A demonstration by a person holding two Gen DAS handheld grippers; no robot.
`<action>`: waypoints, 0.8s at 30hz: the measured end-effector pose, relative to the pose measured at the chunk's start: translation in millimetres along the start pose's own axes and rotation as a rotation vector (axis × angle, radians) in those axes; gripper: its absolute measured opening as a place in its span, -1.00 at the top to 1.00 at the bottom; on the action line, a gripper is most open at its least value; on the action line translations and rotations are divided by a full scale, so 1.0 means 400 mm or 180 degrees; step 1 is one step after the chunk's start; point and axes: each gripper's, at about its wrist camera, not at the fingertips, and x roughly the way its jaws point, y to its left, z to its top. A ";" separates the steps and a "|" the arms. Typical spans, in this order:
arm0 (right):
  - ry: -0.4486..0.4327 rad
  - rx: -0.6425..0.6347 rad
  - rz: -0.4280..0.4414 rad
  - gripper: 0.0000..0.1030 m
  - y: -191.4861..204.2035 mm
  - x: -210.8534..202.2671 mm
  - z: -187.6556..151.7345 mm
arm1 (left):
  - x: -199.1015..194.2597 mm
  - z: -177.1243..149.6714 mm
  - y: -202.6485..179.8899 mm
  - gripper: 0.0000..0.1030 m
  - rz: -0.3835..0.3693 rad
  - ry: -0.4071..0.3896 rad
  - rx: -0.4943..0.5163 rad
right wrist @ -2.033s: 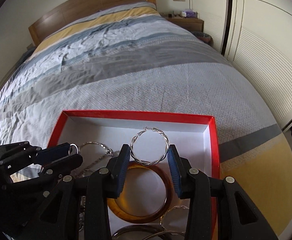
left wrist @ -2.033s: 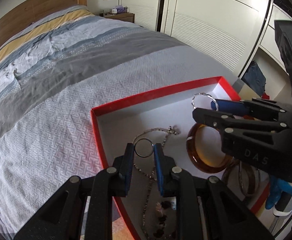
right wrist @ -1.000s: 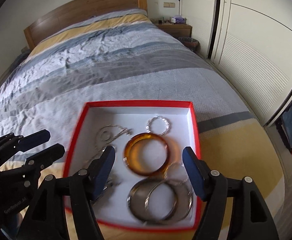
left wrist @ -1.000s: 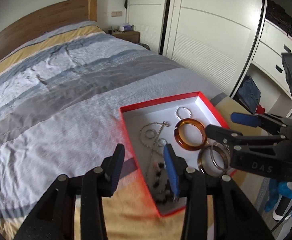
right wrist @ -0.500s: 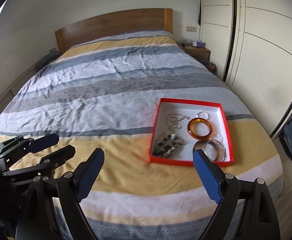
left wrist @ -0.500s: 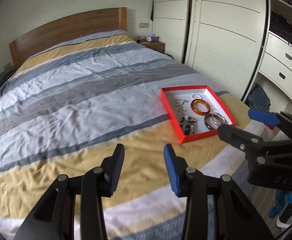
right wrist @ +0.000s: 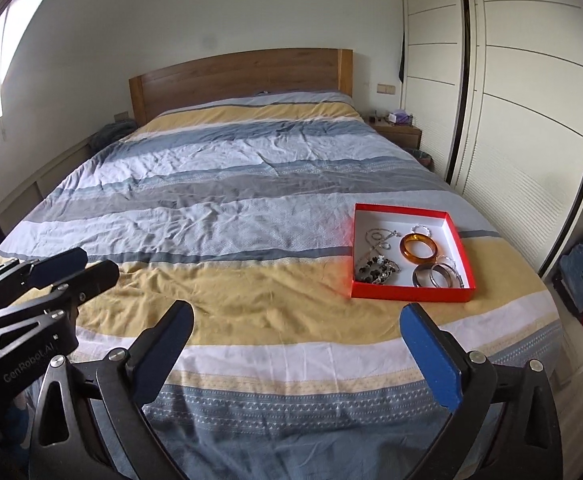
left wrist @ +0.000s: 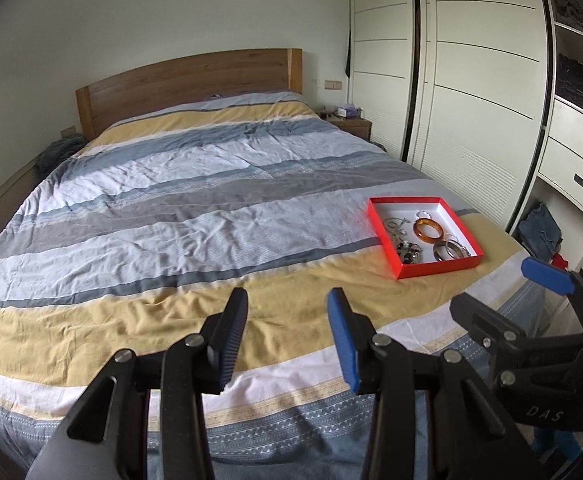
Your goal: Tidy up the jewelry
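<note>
Two black grippers with blue pads show in the left wrist view: the left gripper (left wrist: 287, 320) in the foreground, its jaws apart with nothing between them, hanging over the yellow band at the foot of the striped blue, grey and yellow bedspread (left wrist: 195, 208); and the right gripper (left wrist: 503, 296) at the right edge, also empty. Well ahead of both, the shallow red cardboard box with a white inside (left wrist: 435, 269) lies on the bedspread near the white wardrobe doors (left wrist: 471, 92). Inside it lie an amber bangle (left wrist: 428, 229), silver bangles (left wrist: 449, 250), a thin silver chain (left wrist: 396, 225) and a dark beaded piece (left wrist: 409, 254).

From the right wrist view, the right gripper's jaws have just been opening and stand wide apart, bare. The red box sits ahead and to the right, clear of both grippers; the left gripper's pads (right wrist: 57, 262) show apart at the left edge.
</note>
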 end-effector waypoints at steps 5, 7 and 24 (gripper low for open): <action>-0.0078 -0.0119 -0.0008 -0.99 0.034 -0.035 -0.024 | -0.037 -0.014 0.016 0.23 0.0086 -0.0107 -0.0038; -0.0094 -0.0133 0.0000 -0.99 0.039 -0.045 -0.028 | -0.048 -0.020 0.021 0.23 0.0097 -0.0130 -0.0050; -0.0236 -0.0232 -0.0070 -0.99 0.059 -0.106 -0.056 | -0.115 -0.058 0.017 0.23 0.0088 -0.0309 -0.0014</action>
